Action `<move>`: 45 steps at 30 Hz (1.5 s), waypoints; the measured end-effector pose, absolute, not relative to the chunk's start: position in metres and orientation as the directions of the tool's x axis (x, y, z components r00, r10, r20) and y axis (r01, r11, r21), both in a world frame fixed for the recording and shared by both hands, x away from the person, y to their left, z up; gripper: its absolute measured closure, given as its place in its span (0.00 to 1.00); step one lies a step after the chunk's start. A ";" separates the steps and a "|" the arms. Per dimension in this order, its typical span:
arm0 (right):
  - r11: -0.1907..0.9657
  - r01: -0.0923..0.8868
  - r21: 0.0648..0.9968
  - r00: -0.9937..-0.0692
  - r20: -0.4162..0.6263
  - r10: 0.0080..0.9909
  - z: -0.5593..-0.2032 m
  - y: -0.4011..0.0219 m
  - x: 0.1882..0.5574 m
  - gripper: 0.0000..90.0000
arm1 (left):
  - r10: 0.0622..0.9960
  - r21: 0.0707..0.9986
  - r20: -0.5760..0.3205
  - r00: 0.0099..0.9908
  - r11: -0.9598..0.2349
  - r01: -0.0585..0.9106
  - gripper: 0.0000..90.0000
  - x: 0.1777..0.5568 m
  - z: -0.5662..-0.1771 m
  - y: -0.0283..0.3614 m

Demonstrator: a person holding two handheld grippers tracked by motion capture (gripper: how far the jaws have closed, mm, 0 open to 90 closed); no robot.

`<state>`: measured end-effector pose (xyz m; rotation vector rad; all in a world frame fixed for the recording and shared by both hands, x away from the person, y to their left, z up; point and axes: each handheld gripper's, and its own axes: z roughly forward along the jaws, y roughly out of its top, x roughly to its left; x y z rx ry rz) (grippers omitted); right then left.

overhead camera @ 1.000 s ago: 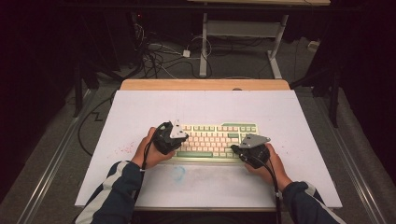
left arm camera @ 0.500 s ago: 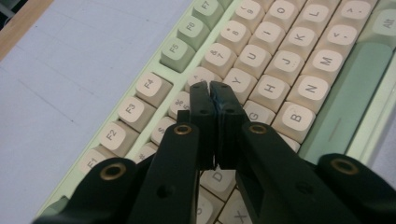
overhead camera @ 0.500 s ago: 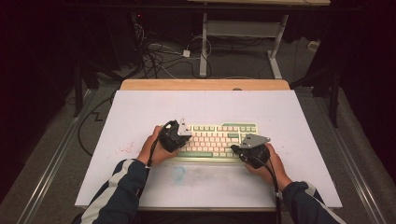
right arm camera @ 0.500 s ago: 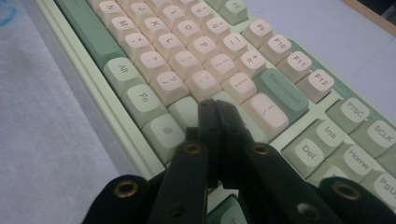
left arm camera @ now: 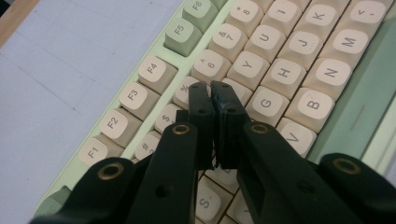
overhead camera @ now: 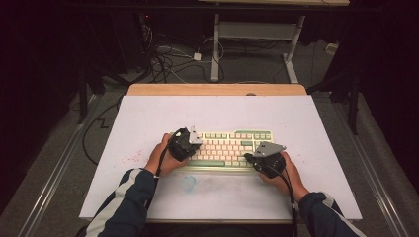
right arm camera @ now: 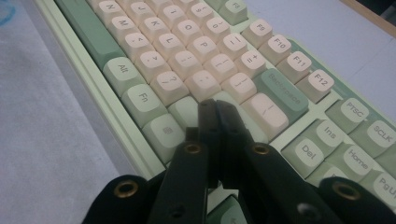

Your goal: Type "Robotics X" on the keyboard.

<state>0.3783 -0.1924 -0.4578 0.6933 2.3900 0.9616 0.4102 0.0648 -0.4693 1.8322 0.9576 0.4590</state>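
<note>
1. Gripping nothing – left gripper [overhead camera: 194, 138] and right gripper [overhead camera: 248, 158], both with jaws pressed together.
2. Poised over the keyboard [overhead camera: 225, 148], left tips by key 5, right tips above Enter.
3. Lying mid-table [overhead camera: 148, 113] – keyboard, between both hands.

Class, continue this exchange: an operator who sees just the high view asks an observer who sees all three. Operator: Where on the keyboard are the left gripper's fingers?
Observer: The left gripper has its fingers shut, tips just beside the 6 key.
Operator: And the right one?
Observer: The right gripper is shut too, tips near the green Backspace key.
Operator: Anything between the fingers?
Observer: Nothing in either pair.
</note>
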 end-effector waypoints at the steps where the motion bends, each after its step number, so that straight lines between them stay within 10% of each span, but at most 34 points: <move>1: 0.629 0.273 0.728 -0.763 -0.234 0.603 -0.458 -0.192 0.378 1.00 | 0.778 0.890 -0.105 0.620 -0.204 0.407 0.93 0.410 -0.468 0.065; 14: 0.599 0.253 0.760 -0.755 -0.232 0.613 -0.446 -0.200 0.374 1.00 | 0.767 0.927 -0.101 0.634 -0.158 0.339 0.82 0.398 -0.448 0.079; 30: 0.580 0.246 0.777 -0.752 -0.225 0.620 -0.439 -0.203 0.370 1.00 | 0.787 0.962 -0.097 0.610 -0.082 0.259 0.33 0.369 -0.447 0.112; 45: 0.602 0.211 0.770 -0.770 -0.248 0.587 -0.436 -0.176 0.377 1.00 | 0.819 0.959 -0.080 0.569 -0.092 0.267 0.25 0.343 -0.469 0.141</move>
